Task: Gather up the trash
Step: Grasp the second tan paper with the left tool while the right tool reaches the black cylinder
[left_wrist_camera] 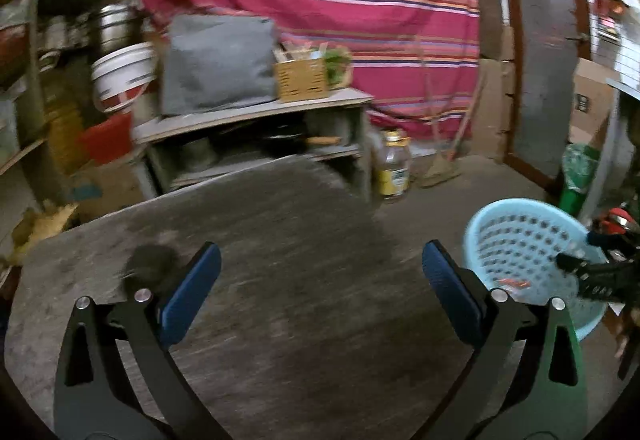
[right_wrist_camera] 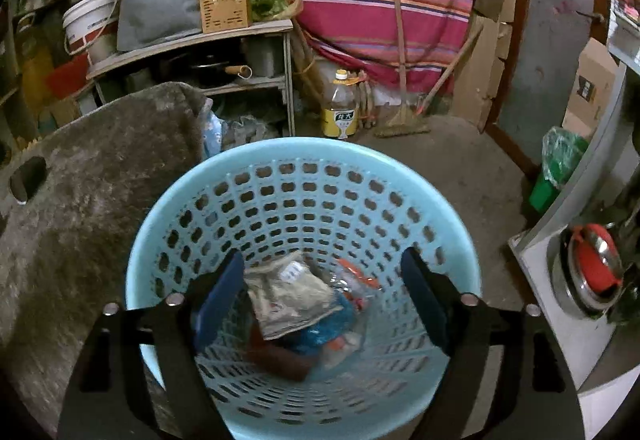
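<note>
A light blue perforated basket (right_wrist_camera: 304,200) stands on the floor beside a worn grey table (right_wrist_camera: 80,224). Inside it lies trash: a pale crumpled packet (right_wrist_camera: 288,292), a blue wrapper (right_wrist_camera: 324,334), clear plastic with orange print (right_wrist_camera: 356,278) and something brown (right_wrist_camera: 280,358). My right gripper (right_wrist_camera: 322,264) hangs open over the basket's mouth, its pads clear of the trash. My left gripper (left_wrist_camera: 322,260) is open above the table top (left_wrist_camera: 280,220), with nothing between its fingers. The basket (left_wrist_camera: 520,252) shows at that view's right, with the right gripper (left_wrist_camera: 580,252) over it.
Behind the table is a low shelf (right_wrist_camera: 192,40) with a grey cushion (right_wrist_camera: 160,0), a wooden box (right_wrist_camera: 226,10) and greens. An oil bottle (right_wrist_camera: 340,104) and a broom (right_wrist_camera: 402,120) are on the floor. A white counter with a red-lidded pot (right_wrist_camera: 592,268) flanks the basket's right.
</note>
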`<state>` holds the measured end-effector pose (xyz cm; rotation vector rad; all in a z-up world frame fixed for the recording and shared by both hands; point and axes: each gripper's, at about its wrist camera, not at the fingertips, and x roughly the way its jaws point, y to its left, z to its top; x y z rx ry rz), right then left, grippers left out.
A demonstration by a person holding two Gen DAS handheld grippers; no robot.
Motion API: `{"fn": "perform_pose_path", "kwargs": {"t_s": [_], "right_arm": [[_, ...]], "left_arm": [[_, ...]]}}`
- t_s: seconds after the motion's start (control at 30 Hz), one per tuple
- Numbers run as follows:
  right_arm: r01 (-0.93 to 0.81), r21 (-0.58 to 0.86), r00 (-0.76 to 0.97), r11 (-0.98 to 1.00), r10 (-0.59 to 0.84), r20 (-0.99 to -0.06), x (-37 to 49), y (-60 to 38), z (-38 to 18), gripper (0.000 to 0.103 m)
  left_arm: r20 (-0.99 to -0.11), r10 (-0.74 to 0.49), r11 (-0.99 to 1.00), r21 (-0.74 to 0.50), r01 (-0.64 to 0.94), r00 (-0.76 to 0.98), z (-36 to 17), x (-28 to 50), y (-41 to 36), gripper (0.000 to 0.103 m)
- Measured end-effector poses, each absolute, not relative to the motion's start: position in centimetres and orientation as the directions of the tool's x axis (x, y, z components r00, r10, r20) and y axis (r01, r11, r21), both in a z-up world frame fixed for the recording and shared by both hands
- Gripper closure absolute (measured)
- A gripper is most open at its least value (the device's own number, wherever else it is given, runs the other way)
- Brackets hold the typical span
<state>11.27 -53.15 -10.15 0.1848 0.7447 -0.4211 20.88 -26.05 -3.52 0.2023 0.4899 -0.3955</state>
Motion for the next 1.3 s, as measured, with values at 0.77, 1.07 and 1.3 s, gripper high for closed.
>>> {"fn": "perform_pose_path", "kwargs": {"t_s": [0.77,1.07,1.3], "right_arm": [[0.271,0.015,0.78,0.962,-0.21,-0.59,19.5,-36.6,-7.7,0.006],[0.203,0.008,0.778,0.979,-0.157,-0.608,22.7,-31.5,-7.7,0.006],[0.166,0.017,0.768,0.986,-0.118,-0.629,25.4,-27.8,-8.1,0.006]], "left_arm": [[-0.667,-0.041,0.992,0.059,0.108,0.744,-10.2,29.3,-4.0,0.006],[-0.705,-0.082,0.981,0.068,0.181,0.705,-11.1,30.5,-4.0,0.049],[-0.621,-0.047,0.975,0.141,0.17,0.782,-8.8,30.0,-1.7,0.053]]}}
